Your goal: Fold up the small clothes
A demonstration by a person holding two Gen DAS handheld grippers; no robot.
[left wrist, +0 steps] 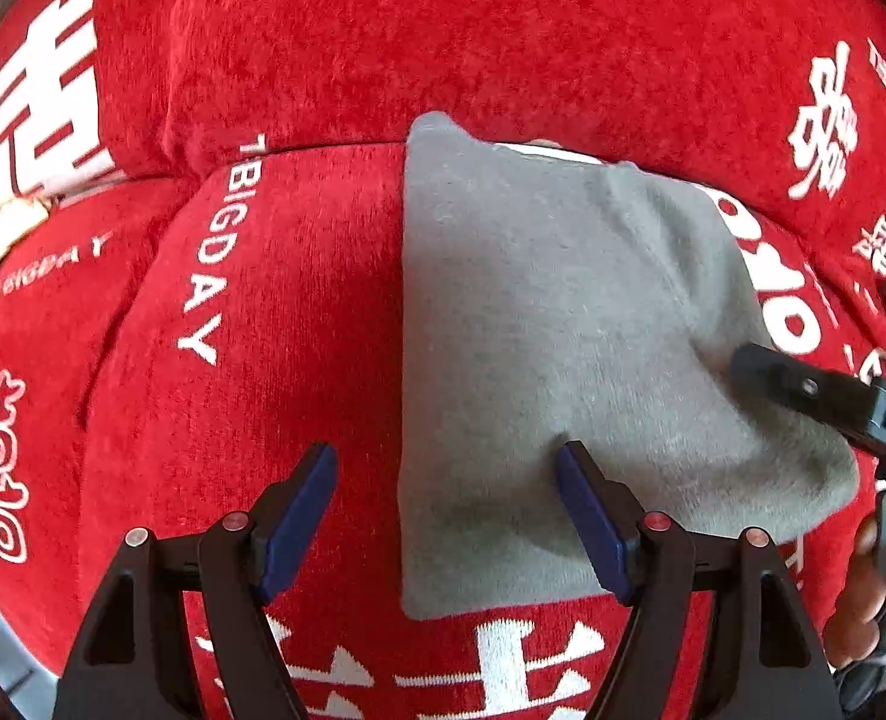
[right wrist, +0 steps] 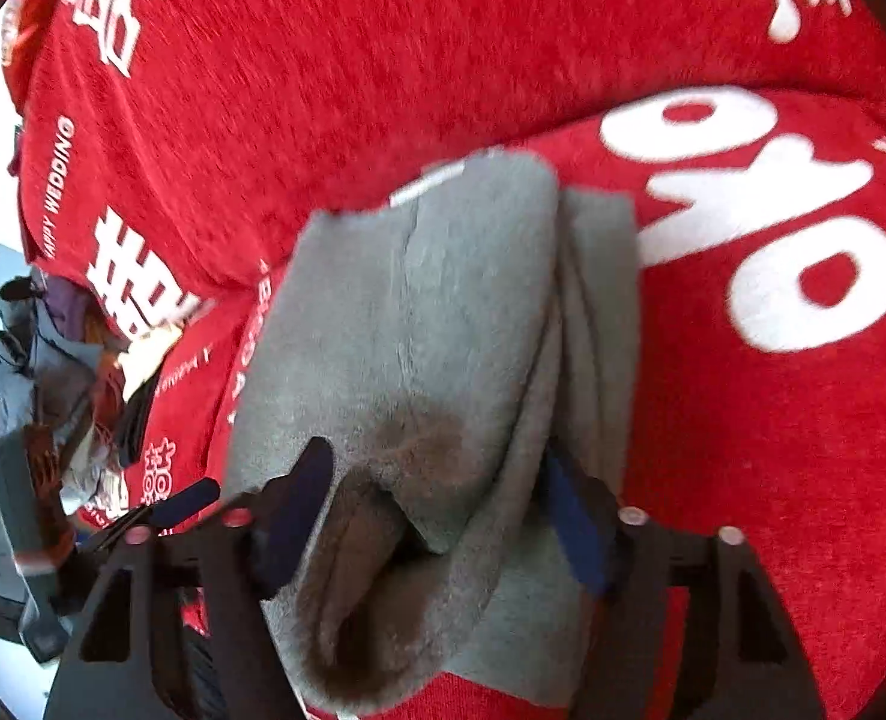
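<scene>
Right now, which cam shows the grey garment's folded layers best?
Right wrist. The grey garment bulges between the right gripper fingers, with stacked layers and open edges visible. Left wrist shows only its flat top on the red cover, with the left gripper open over its edge.

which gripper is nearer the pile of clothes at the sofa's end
Left. The left gripper sits between the right gripper and the clothes pile; the right one is farther along the sofa, its fingers around the grey garment.
</scene>
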